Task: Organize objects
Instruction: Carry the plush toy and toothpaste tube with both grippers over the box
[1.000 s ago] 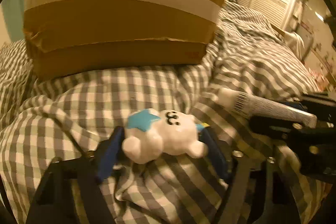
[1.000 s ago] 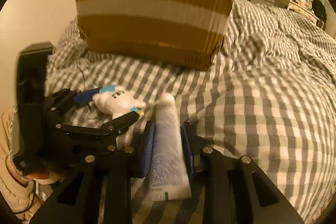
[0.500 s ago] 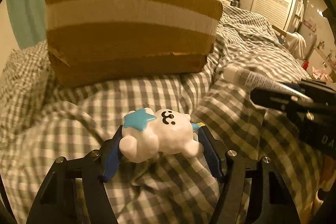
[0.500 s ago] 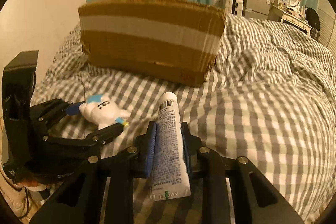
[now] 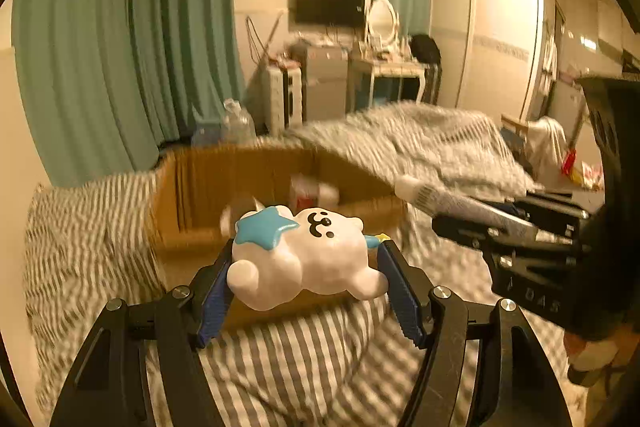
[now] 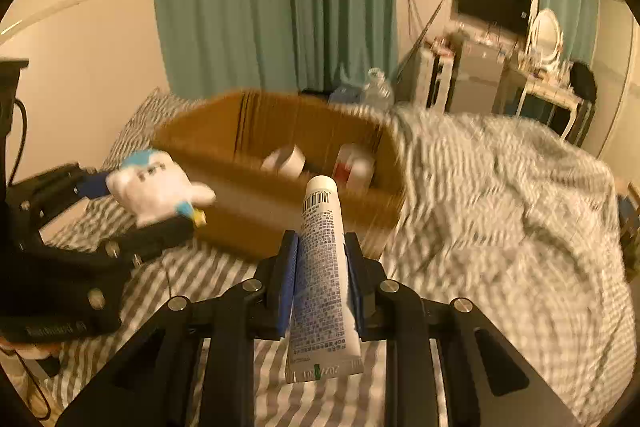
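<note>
My left gripper (image 5: pixel 306 263) is shut on a white bear toy (image 5: pixel 308 259) with a blue star, held in the air above the near edge of an open cardboard box (image 5: pixel 192 187). My right gripper (image 6: pixel 322 259) is shut on a white tube (image 6: pixel 322 267), cap pointing forward, just short of the same box (image 6: pixel 224 131). Each gripper shows in the other's view: the right one with the tube (image 5: pixel 452 205), the left one with the toy (image 6: pixel 154 187). Inside the box lie a white jar (image 6: pixel 286 159) and a red-and-white container (image 6: pixel 354 167).
The box sits on a bed with a grey checked cover (image 6: pixel 500 227). Green curtains (image 5: pixel 120 59) hang behind it. A plastic bottle (image 5: pixel 238 125), a small fridge (image 5: pixel 324 79), a dressing table with a mirror (image 5: pixel 384 23) and a wall TV (image 5: pixel 330 5) stand beyond the bed.
Both grippers have risen with their objects and now look down into the open box instead of at its side; the box's inside and the room behind have come into view.
</note>
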Available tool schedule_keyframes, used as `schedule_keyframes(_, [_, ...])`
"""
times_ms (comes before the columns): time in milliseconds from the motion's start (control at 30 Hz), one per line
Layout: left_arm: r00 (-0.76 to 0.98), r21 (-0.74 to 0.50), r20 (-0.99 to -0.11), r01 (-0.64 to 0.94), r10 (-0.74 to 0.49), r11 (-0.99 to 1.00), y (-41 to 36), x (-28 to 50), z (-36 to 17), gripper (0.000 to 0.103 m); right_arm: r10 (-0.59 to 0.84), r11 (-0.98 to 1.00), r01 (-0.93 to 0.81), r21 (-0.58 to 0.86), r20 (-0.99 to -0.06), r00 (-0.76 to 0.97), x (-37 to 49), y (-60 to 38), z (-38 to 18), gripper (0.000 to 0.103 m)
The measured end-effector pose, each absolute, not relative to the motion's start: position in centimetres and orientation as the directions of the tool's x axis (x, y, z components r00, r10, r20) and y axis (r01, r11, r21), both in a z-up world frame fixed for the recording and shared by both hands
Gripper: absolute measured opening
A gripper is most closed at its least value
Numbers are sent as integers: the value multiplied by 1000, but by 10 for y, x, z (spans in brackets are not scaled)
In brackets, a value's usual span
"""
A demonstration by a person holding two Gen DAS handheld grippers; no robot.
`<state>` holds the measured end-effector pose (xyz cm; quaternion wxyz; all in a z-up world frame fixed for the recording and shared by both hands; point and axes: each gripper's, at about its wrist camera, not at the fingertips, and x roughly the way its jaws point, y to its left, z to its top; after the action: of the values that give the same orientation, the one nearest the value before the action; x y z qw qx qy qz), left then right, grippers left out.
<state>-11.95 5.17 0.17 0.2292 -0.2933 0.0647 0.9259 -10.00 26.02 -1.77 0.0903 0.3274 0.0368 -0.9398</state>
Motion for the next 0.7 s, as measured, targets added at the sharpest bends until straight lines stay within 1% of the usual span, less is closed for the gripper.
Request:
schedule_keyframes(133, [-742,5,-561,-446,366,-895,54,-153,35,70,-133,-981,192,-39,-593,-794,-124,257,14,21])
schedule_keyframes(267, [-750,21,-569,-423,337,-906,54,-191,55,70,-143,-976,210,-50,-577,-804,-158,252,35,21])
schedule_keyframes(333, [-753,34,-584,-395,303,-918,55,-215,59,70,-146,-974,218,-58,-573,-806,-175,250,41,21])
schedule_keyframes(500, [-736,37,-625,-361,260,-932,56,-272,52,70,-172,-968,246,-52,-573,-801,-222,249,41,21])
schedule_keyframes(700, [-673,46,-710,-337,206,-940,65,-328,15,70,-208,-965,262,-1,-606,-768,-275,249,15,21])
